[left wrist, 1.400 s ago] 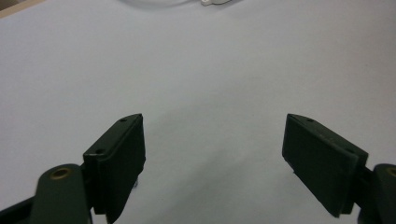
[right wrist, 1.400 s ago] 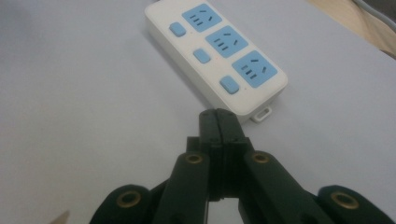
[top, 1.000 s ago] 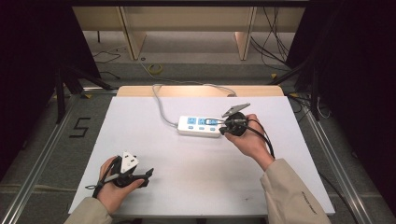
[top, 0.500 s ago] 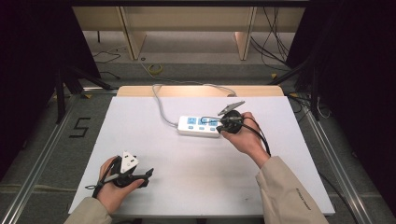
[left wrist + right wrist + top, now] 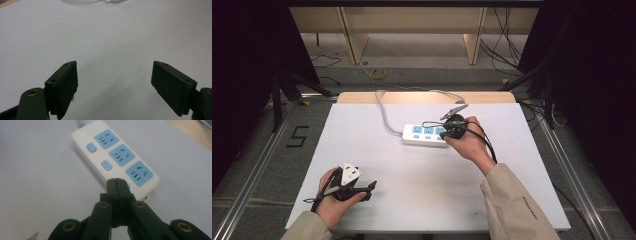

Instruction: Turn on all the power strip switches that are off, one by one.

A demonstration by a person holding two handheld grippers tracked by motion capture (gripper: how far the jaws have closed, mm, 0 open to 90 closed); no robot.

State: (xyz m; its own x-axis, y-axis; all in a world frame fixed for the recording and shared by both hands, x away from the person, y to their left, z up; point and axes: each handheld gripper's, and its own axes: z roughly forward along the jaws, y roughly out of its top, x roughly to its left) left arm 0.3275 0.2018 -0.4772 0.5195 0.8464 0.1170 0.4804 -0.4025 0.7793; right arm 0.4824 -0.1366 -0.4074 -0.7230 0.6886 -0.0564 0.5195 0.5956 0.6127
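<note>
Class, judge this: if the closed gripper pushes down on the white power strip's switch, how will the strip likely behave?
The power strip lies flat and low, so it probably won't tip. On the smooth table it may slide if pushed sideways. Its cord looks bendy, offering little restraint.

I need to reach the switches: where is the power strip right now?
In the high view the power strip lies right of centre on the white table, its right end under the shut right gripper.

Only the power strip [image 5: 426, 135] and its cord [image 5: 384, 116] interrupt the table [image 5: 412, 190].
</note>
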